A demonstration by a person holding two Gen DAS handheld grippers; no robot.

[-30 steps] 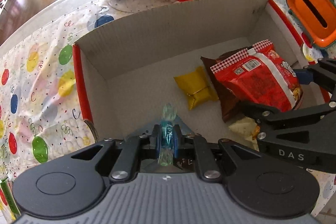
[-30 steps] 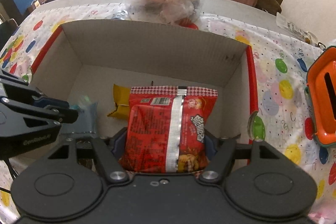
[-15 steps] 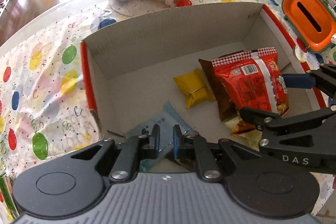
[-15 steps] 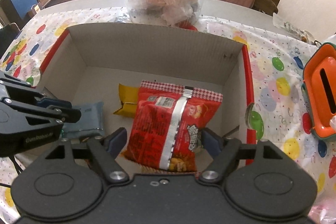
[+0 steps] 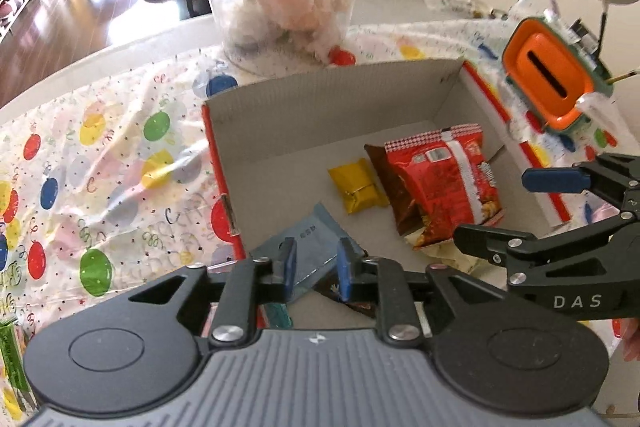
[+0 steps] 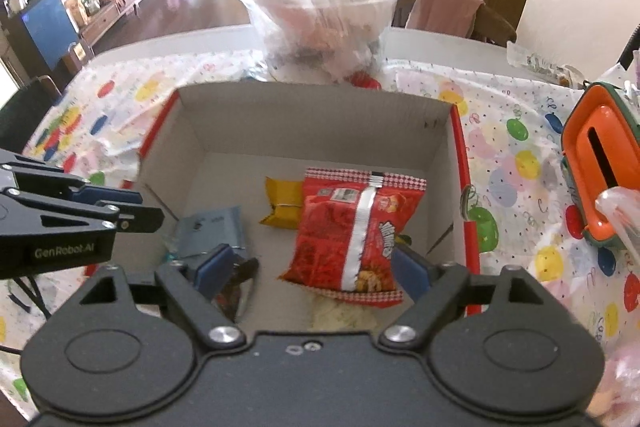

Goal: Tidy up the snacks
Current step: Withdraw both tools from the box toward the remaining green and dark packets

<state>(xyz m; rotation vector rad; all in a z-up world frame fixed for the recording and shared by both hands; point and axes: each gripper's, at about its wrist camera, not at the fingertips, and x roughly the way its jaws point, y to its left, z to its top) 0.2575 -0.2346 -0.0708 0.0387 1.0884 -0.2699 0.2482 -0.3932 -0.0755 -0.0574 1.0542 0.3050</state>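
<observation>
Both grippers are released and empty: left gripper (image 5: 313,263) low centre, right gripper (image 6: 310,267) spread wide. Red bag (image 6: 356,227) and blue pack (image 5: 308,247) lie in the box (image 6: 312,119), mid-frame. Lift straight up, clear the walls, don't snag packets.

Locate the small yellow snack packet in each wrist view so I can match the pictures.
Left wrist: yellow packet lies on the box floor, centre-right, just left of the red snack bag.
Right wrist: yellow packet lies mid-frame, its right side tucked behind the red snack bag.
Shared landmark: the orange tissue box, outside the cardboard box.
</observation>
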